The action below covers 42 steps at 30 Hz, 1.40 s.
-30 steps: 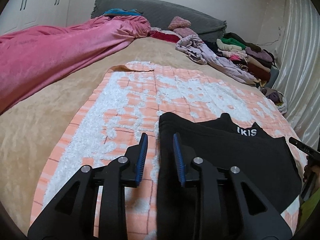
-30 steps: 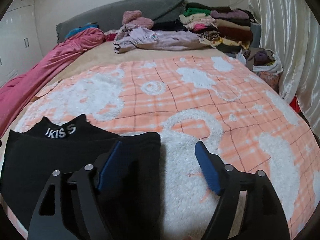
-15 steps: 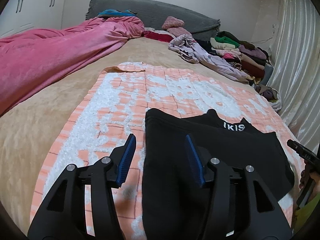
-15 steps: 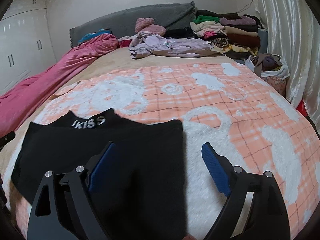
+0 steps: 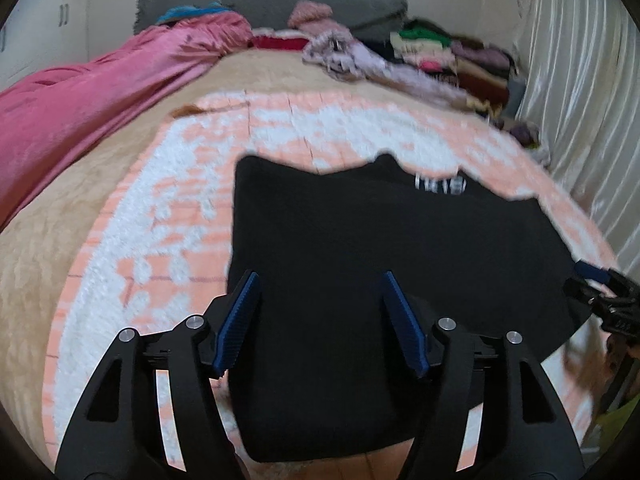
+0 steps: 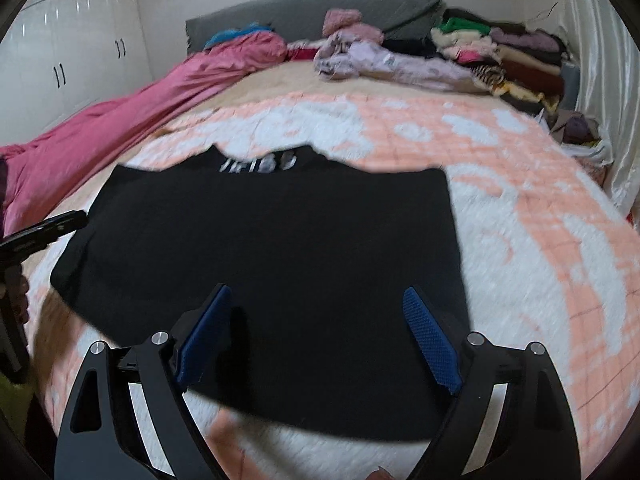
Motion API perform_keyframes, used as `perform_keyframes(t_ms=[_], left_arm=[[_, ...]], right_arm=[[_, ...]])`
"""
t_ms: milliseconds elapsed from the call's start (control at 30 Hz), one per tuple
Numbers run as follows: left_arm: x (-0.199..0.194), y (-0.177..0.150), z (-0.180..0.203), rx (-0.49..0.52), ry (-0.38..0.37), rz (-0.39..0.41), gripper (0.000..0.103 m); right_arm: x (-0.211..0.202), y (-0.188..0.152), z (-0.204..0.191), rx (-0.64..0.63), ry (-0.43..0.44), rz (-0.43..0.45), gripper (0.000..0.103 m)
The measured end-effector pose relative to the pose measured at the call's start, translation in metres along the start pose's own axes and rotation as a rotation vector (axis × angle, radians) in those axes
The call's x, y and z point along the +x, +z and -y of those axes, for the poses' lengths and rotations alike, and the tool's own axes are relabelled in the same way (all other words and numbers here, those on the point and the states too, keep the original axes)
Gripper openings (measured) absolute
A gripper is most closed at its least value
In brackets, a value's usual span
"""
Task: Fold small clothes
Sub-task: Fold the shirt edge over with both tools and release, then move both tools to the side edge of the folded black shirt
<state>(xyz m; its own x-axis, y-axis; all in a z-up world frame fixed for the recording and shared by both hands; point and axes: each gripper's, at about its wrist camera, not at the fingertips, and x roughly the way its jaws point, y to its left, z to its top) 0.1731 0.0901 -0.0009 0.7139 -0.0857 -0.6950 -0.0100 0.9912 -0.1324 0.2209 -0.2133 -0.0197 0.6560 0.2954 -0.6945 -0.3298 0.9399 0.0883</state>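
Observation:
A black garment [image 5: 360, 240] with white lettering at its collar lies flat on the orange and white blanket [image 5: 168, 208]; it also shows in the right wrist view [image 6: 280, 248]. My left gripper [image 5: 320, 280] is open and empty over the garment's left part. My right gripper [image 6: 318, 296] is open and empty over the garment's lower right part. The right gripper's tip shows at the right edge of the left wrist view [image 5: 600, 284]. Both views are motion blurred.
A pink quilt [image 6: 120, 128] lies along the bed's left side. A lilac garment [image 6: 392, 64] and a stack of folded clothes [image 6: 512, 56] sit at the far right by the grey headboard [image 6: 312, 8]. A curtain [image 5: 580, 80] hangs on the right.
Both grippers have pulled back toward me and inward over the garment. The left gripper's jaws have opened wider. The garment now lies flat and free of both.

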Motion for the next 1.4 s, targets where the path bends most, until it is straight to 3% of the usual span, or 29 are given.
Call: perform_keyframes(t_ms=[100,267,433,567,600,633,800,1400], left_arm=[[0.012,-0.007,-0.002,-0.005,0.009,-0.054,0.061],[0.014,-0.01,-0.01,-0.042,-0.006,-0.065,0.065],[0.003,-0.013,-0.007,-0.042,-0.011,-0.042,0.067],[-0.007,-0.014,-0.009,-0.048,0.002,-0.023,0.076],[-0.009,-0.014,-0.01,-0.052,0.002,-0.018,0.077],[-0.012,-0.015,-0.012,-0.057,0.002,-0.013,0.078],[-0.022,-0.015,-0.02,-0.081,0.027,0.018,0.093],[-0.037,-0.016,-0.043,-0.126,0.088,0.05,0.093]], right_arm=[[0.005,-0.008,0.002,0.01,-0.015,-0.023,0.087],[0.007,-0.013,0.002,-0.003,-0.038,-0.031,0.087],[-0.007,-0.011,0.008,0.048,0.002,0.003,0.087],[-0.021,-0.009,0.005,0.044,0.021,0.035,0.088],[-0.024,-0.009,0.003,0.039,0.025,0.045,0.096],[-0.027,-0.008,0.001,0.037,0.027,0.055,0.097],[-0.04,-0.006,-0.012,0.02,0.047,0.085,0.097],[-0.034,-0.002,-0.115,-0.189,0.172,0.087,0.098]])
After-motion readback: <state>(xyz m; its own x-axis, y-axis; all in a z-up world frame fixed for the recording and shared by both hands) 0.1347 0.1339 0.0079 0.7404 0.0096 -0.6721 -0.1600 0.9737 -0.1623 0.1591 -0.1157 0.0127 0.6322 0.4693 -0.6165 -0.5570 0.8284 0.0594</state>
